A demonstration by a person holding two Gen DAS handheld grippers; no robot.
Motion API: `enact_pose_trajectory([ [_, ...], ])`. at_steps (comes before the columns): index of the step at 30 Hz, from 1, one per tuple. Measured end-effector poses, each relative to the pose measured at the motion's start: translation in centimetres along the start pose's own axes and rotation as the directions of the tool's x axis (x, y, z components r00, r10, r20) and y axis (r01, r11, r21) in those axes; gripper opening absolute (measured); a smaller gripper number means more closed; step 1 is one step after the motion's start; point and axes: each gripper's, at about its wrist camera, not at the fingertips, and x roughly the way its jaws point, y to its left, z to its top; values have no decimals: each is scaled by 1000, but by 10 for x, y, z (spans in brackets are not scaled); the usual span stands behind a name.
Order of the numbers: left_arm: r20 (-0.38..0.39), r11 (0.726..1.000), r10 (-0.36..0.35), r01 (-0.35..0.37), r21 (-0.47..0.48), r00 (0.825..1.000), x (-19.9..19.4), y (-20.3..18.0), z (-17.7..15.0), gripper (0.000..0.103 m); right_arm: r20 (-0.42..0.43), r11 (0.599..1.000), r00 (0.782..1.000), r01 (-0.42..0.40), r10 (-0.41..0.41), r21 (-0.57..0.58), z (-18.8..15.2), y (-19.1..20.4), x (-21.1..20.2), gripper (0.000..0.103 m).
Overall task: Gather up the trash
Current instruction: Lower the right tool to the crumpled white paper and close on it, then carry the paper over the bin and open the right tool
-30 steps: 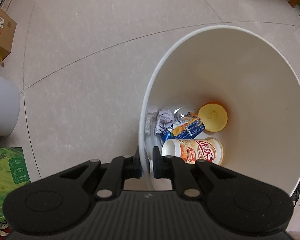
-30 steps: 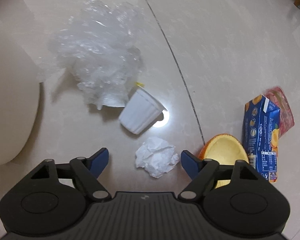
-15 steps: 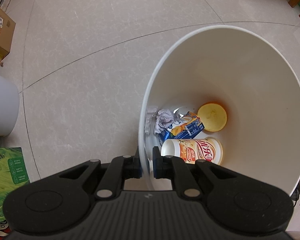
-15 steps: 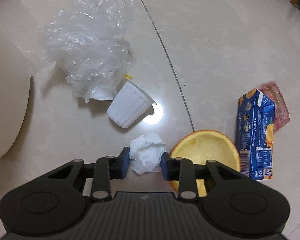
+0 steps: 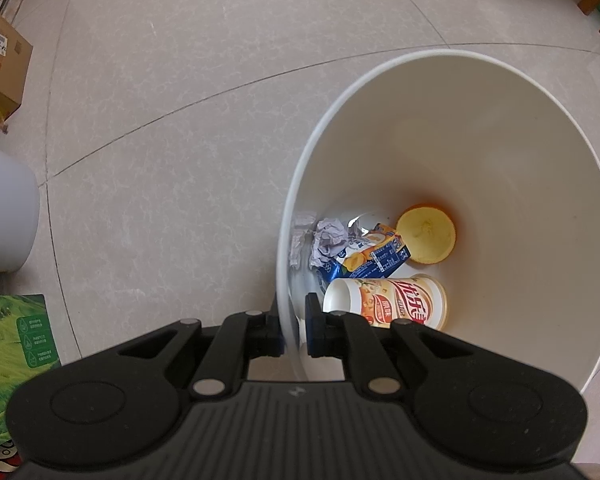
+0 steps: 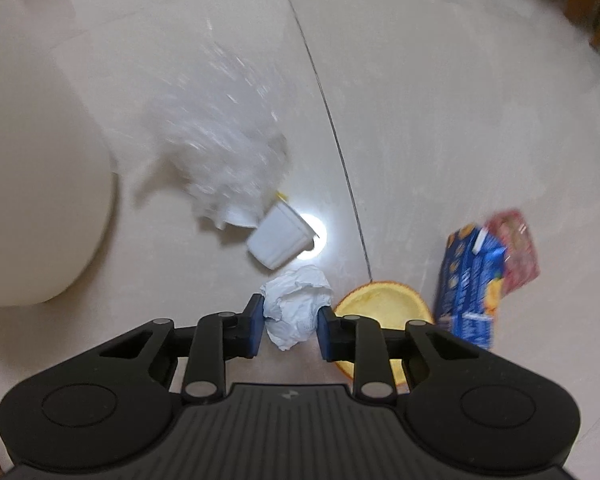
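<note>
Right wrist view: right hand-held gripper [image 6: 288,326] pinches the crumpled white paper ball [image 6: 296,306], with the white ribbed plastic cup [image 6: 278,242] at 12 o'clock; left hand-held gripper [image 5: 293,330] clamps the tall white plastic bin [image 5: 500,140] rim.

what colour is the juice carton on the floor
Mostly dark blue with orange fruit pictures, though blurred; the juice carton shows best in the right wrist view.

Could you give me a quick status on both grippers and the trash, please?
Left gripper shut on bin rim. Right gripper shut on crumpled paper, jaws just closed. Cup, peel, carton on floor. Nothing in the way.
</note>
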Motion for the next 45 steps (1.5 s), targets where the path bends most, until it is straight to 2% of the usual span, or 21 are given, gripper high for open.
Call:
enact_pose_trajectory([
  [10, 4, 1000, 3, -3, -3, 1000, 0, 1, -1, 7, 109, 987, 992, -49, 66, -152, 20, 36, -137, 31],
  [16, 0, 1000, 1, -1, -13, 1000, 0, 2, 0, 7, 191, 967, 974, -73, 121, -244, 32, 57, -215, 31],
  [20, 1, 1000, 0, 0, -15, 1000, -1, 3, 0, 7, 239, 946, 955, -97, 176, -310, 43, 82, -250, 31],
  [26, 5, 1000, 7, -6, -7, 1000, -2, 2, 0, 7, 232, 912, 938, -158, 259, -379, 58, 125, -256, 32],
  [28, 1, 1000, 0, 0, -13, 1000, -2, 2, 0, 7, 216, 901, 936, -175, 277, -397, 62, 139, -251, 36],
  [29, 0, 1000, -3, 3, -16, 1000, -2, 3, 0, 7, 213, 900, 937, -174, 276, -400, 63, 144, -248, 51],
  [30, 0, 1000, -4, 4, -14, 1000, -2, 3, 1, 7, 216, 902, 939, -166, 269, -398, 62, 147, -246, 70],
  [32, 0, 1000, -5, 5, -11, 1000, -2, 4, 1, 7, 240, 905, 935, -151, 262, -398, 61, 149, -245, 82],
  [45, -4, 1000, -6, 6, -14, 1000, -1, 4, 3, 7, 272, 966, 945, -122, 183, -227, 57, 87, -231, 88],
])
